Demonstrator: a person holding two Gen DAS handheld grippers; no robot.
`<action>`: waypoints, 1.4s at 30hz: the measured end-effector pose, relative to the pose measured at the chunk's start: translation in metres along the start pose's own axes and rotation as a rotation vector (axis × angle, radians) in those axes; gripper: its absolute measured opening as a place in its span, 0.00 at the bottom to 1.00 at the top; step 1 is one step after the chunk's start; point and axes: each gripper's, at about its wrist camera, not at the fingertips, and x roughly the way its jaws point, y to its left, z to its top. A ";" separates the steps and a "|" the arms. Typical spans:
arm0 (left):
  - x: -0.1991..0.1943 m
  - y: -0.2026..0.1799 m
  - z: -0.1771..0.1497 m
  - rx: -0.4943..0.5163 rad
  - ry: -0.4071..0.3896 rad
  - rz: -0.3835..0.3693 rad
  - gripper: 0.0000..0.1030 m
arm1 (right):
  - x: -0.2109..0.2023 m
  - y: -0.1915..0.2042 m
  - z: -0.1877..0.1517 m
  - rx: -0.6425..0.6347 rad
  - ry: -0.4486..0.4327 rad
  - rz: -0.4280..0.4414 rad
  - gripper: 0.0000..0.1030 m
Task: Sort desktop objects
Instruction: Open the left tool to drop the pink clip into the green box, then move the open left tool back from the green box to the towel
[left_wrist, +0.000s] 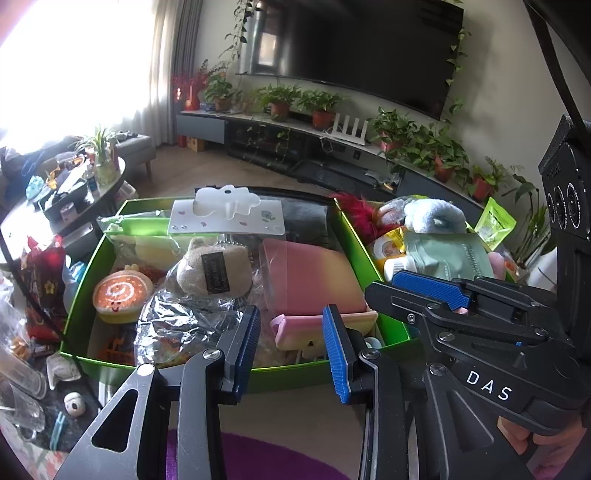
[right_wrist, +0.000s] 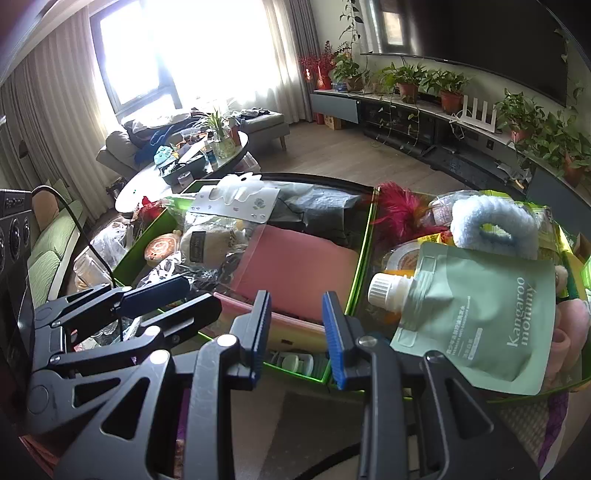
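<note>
Two green boxes stand side by side. The left box (left_wrist: 79, 280) holds a pink pouch (left_wrist: 310, 277), a beige plush in plastic (left_wrist: 212, 271), a swirl cake toy (left_wrist: 120, 293), crumpled foil (left_wrist: 177, 321) and a white card with a clip (left_wrist: 229, 214). The right box (right_wrist: 360, 258) holds a sage "Kangaroo mommy" spout pouch (right_wrist: 476, 314), a blue fluffy scrunchie (right_wrist: 495, 225) and a red feather toy (right_wrist: 399, 210). My left gripper (left_wrist: 291, 347) is open and empty above the left box's near wall. My right gripper (right_wrist: 297, 332) is open and empty above the divide between the boxes.
The other gripper shows in each view, at right in the left wrist view (left_wrist: 461, 306) and at left in the right wrist view (right_wrist: 122, 310). A cluttered oval coffee table (right_wrist: 184, 162) and sofa stand beyond. Loose items and glassware (left_wrist: 22, 402) lie left of the boxes.
</note>
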 end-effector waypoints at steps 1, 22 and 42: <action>-0.001 0.000 0.001 0.000 -0.003 -0.001 0.33 | -0.002 0.001 0.000 -0.001 -0.003 0.000 0.29; -0.076 -0.021 0.002 0.017 -0.076 0.010 0.33 | -0.086 0.028 -0.006 -0.043 -0.091 0.030 0.29; -0.173 -0.045 -0.043 0.024 -0.165 0.010 0.43 | -0.180 0.065 -0.051 -0.092 -0.167 0.063 0.33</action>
